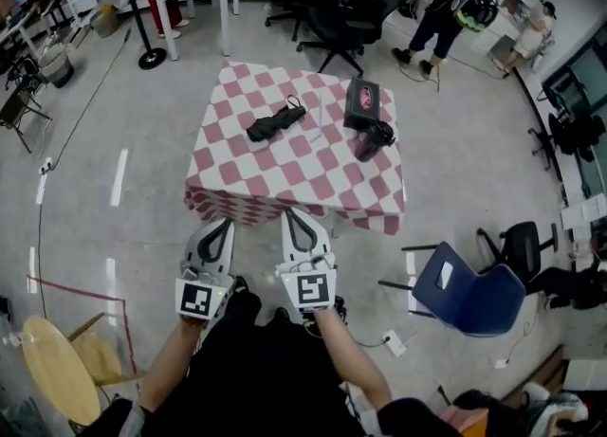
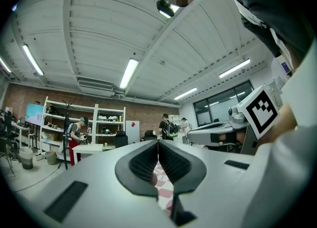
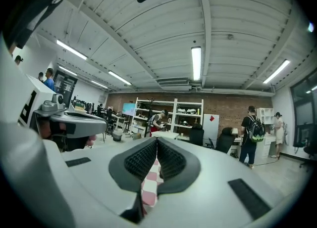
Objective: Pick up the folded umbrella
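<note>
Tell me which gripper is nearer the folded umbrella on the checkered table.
Right. The right gripper sits just short of the table, almost straight in line with the folded umbrella; the left gripper is beside it, further off to the left.

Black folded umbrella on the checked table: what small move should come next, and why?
Probably carry the right gripper forward over the red-and-white checked tablecloth toward the black folded umbrella, opening its jaws on the way. It and the left gripper sit short of the cloth's near edge, jaws shut and empty, the umbrella lying well beyond them.
</note>
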A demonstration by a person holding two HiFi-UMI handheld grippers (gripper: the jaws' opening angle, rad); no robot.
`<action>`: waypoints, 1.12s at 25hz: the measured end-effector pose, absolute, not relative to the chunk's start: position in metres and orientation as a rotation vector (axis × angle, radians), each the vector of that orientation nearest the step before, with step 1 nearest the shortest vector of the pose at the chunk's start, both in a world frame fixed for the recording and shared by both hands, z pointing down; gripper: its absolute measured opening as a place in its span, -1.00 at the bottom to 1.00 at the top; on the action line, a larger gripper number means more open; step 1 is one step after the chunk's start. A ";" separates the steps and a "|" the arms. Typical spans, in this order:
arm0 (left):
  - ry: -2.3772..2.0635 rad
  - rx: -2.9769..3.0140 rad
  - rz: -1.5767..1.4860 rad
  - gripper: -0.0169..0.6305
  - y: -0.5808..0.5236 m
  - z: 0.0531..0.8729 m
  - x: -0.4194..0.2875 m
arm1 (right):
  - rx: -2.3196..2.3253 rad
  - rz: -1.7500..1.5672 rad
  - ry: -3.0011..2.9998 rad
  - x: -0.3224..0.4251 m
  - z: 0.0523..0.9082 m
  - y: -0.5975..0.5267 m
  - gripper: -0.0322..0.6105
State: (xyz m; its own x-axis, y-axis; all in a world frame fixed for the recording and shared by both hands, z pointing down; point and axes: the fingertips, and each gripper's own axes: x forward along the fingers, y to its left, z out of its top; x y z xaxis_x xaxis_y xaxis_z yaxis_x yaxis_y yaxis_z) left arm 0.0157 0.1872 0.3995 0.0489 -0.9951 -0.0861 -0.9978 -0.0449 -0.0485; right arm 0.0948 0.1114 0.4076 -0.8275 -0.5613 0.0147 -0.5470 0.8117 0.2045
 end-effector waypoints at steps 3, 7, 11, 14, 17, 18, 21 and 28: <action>2.072 -2.239 0.055 -0.90 0.170 0.397 -0.011 | 0.931 -0.290 -2.903 0.070 0.405 0.099 -0.86; 2.031 -2.284 0.065 -0.90 0.152 0.398 -0.042 | 0.977 -0.300 -2.873 0.041 0.406 0.086 -0.86; 2.012 -2.334 0.072 -0.90 0.129 0.407 -0.060 | 1.020 -0.299 -2.834 0.027 0.409 0.070 -0.86; 2.014 -2.359 0.083 -0.90 0.111 0.411 -0.068 | 1.012 -0.306 -2.790 0.021 0.415 0.055 -0.86; 2.020 -2.380 0.063 -0.90 0.087 0.421 -0.073 | 1.005 -0.284 -2.782 0.013 0.425 0.032 -0.86; 2.025 -2.387 0.053 -0.90 0.077 0.425 -0.074 | 0.997 -0.274 -2.778 0.010 0.429 0.023 -0.86; 2.028 -2.387 -0.005 -0.90 0.045 0.435 -0.079 | 0.983 -0.238 -2.788 0.001 0.441 -0.009 -0.86; 2.021 -2.382 -0.127 -0.90 -0.042 0.439 -0.074 | 0.968 -0.258 -2.826 0.003 0.444 -0.109 -0.86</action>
